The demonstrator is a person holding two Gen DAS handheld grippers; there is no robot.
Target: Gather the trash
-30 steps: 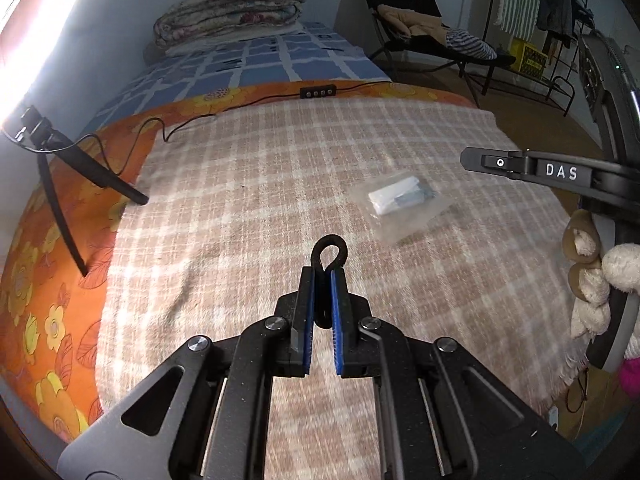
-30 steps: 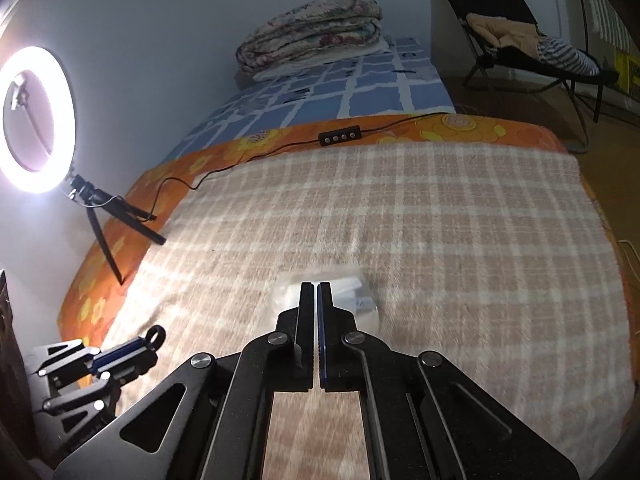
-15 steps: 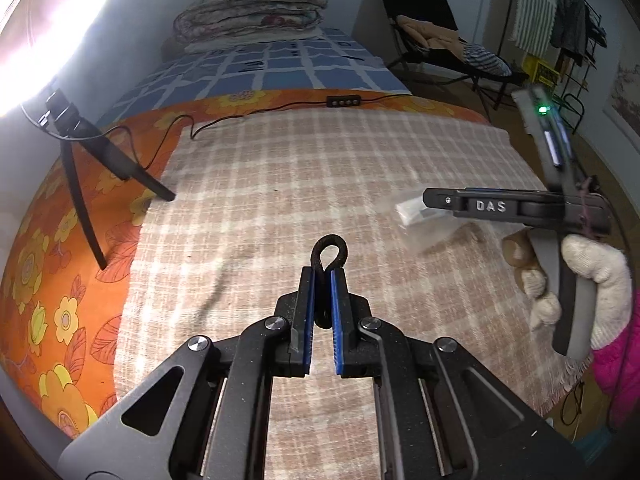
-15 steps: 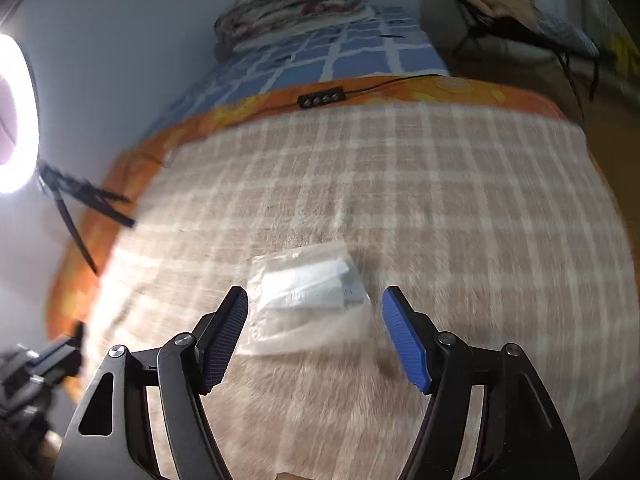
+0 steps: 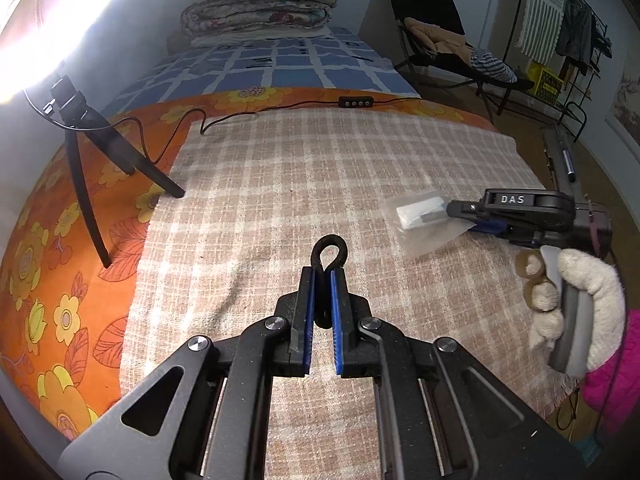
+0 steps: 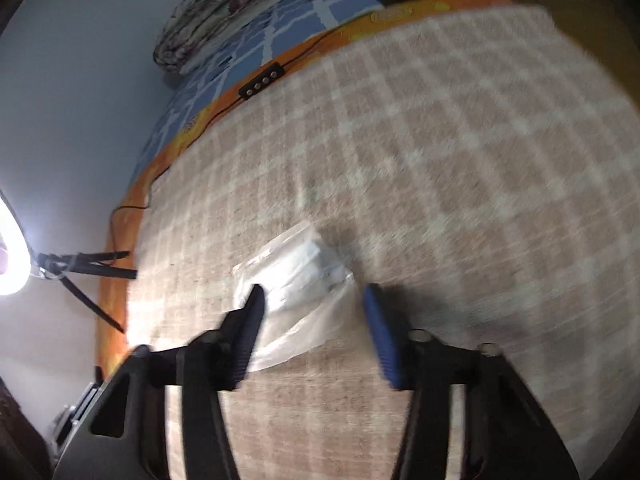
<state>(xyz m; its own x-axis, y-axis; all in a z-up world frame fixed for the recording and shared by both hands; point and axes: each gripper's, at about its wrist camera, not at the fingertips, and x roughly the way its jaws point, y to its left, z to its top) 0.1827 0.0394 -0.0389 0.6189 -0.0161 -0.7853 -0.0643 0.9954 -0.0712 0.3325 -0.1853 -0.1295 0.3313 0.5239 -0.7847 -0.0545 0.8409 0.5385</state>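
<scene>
A clear plastic packet (image 5: pixel 420 210) with white contents lies on the checked blanket (image 5: pixel 280 184). My right gripper (image 6: pixel 314 300), rolled to one side, has come down over the packet (image 6: pixel 296 276). Its jaws are closing with the packet between them. One fingertip (image 6: pixel 256 296) is at the packet's edge; the blue pad (image 6: pixel 374 312) stands apart from it. In the left wrist view the right gripper (image 5: pixel 460 216) reaches in from the right, held by a gloved hand (image 5: pixel 580 292). My left gripper (image 5: pixel 322 276) is shut on a small black loop (image 5: pixel 329 250) above the blanket.
A ring light on a black tripod (image 5: pixel 84 184) stands on the orange flowered sheet at the left, with its cable and remote (image 5: pixel 356 102) running across the far blanket edge. A folded quilt (image 5: pixel 256 4) lies at the bed's head. A black chair (image 5: pixel 440 36) and clothes rack stand beyond.
The right gripper went from shut to wide open, rolled, dropped onto the packet and has narrowed around it. The left gripper still holds the loop and has drifted slightly.
</scene>
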